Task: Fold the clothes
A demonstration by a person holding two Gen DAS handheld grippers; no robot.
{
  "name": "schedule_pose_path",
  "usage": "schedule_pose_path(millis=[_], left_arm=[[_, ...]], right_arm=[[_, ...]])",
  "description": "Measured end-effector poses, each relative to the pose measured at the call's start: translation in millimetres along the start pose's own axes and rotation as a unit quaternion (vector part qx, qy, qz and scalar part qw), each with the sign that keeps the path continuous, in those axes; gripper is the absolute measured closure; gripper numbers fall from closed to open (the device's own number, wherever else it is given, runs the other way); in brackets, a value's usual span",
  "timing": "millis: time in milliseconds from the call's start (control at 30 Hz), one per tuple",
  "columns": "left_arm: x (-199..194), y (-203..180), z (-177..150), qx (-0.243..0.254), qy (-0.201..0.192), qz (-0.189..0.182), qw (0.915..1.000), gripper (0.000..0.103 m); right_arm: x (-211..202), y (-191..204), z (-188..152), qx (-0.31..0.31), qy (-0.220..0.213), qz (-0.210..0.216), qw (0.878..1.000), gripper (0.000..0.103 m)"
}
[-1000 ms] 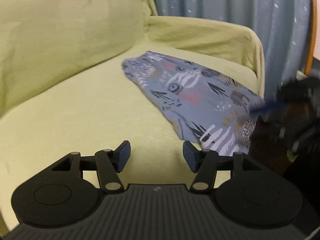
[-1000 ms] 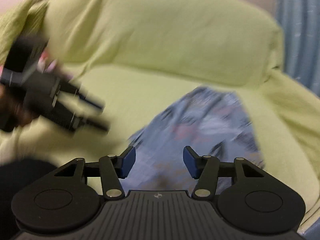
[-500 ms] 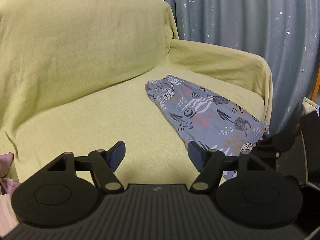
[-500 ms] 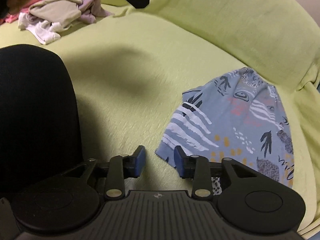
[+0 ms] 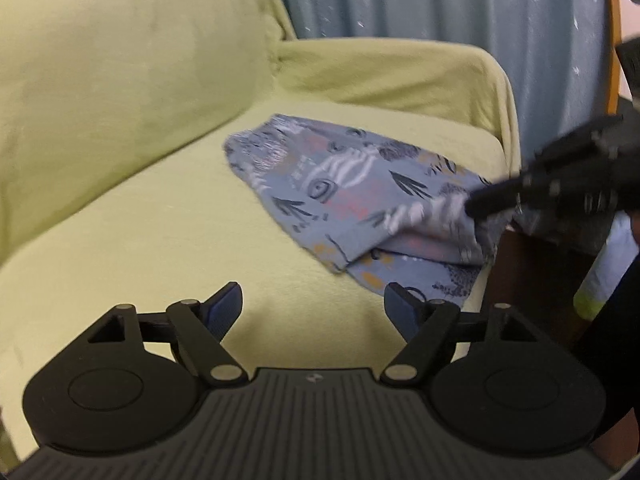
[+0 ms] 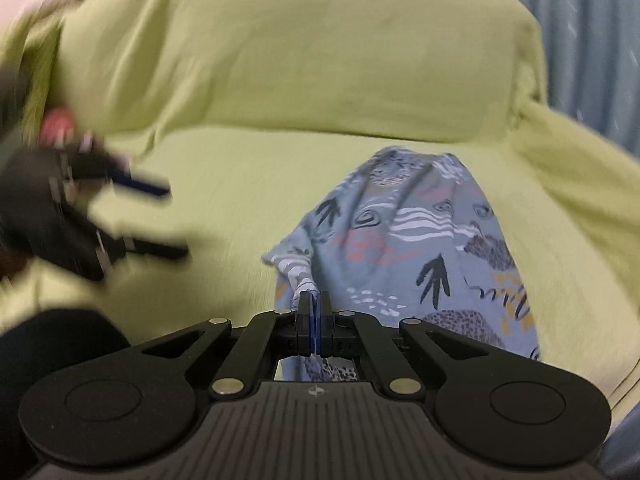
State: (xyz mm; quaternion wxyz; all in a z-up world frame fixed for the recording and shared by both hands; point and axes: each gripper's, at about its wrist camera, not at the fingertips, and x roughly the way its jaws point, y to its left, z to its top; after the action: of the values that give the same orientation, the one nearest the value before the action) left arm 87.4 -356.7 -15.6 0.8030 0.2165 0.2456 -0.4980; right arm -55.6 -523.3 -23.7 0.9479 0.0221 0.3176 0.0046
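Sofa-laid patterned garment (image 6: 404, 240) runs front-to-back; right gripper (image 6: 315, 312) pinches its corner, left gripper (image 5: 314, 310) spread.

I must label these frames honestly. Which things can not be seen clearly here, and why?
- Left gripper, right wrist view: motion blur.
- Pink item behind it: blurred, unidentifiable.
- Patterned garment near edge, right wrist view: hidden by right gripper.
- Garment type: cannot tell.
- Orange wooden object, left wrist view: cut off.

Left wrist view: right gripper (image 5: 476, 208) motion-blurred, its body cut off by the right edge; patterned garment (image 5: 340, 188) smeared where pinched. Right wrist view: left gripper (image 6: 168, 220) blurred, pink item (image 6: 56, 126) behind it unidentifiable. Garment's near hem hidden beneath the right gripper's body.
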Motion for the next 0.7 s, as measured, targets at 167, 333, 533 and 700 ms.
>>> schedule_pose_path(millis=[167,333,533,700], left_arm=[[35.1,-2.0,12.3,-0.01,0.015,-0.017,0.9997,0.028],[70.2,-0.8,26.3,-0.028,0.03,-0.032,0.9986,0.028],[93.9,14.7,33.1,-0.082,0.046,-0.042,0.9947,0.054],[87.4,41.8,22.8,-0.131,0.04,-0.032,0.9901,0.049]], right_arm=[[-3.0,-30.4,9.5,0.085,-0.024,0.037,0.995,0.103],[-5.7,-40.6,16.4,0.098,-0.048,0.031,0.994,0.103],[-8.8,-52.8,24.7,0.113,-0.077,0.023,0.99,0.103],[-16.0,-59.5,28.0,0.111,-0.103,-0.02,0.988,0.103]])
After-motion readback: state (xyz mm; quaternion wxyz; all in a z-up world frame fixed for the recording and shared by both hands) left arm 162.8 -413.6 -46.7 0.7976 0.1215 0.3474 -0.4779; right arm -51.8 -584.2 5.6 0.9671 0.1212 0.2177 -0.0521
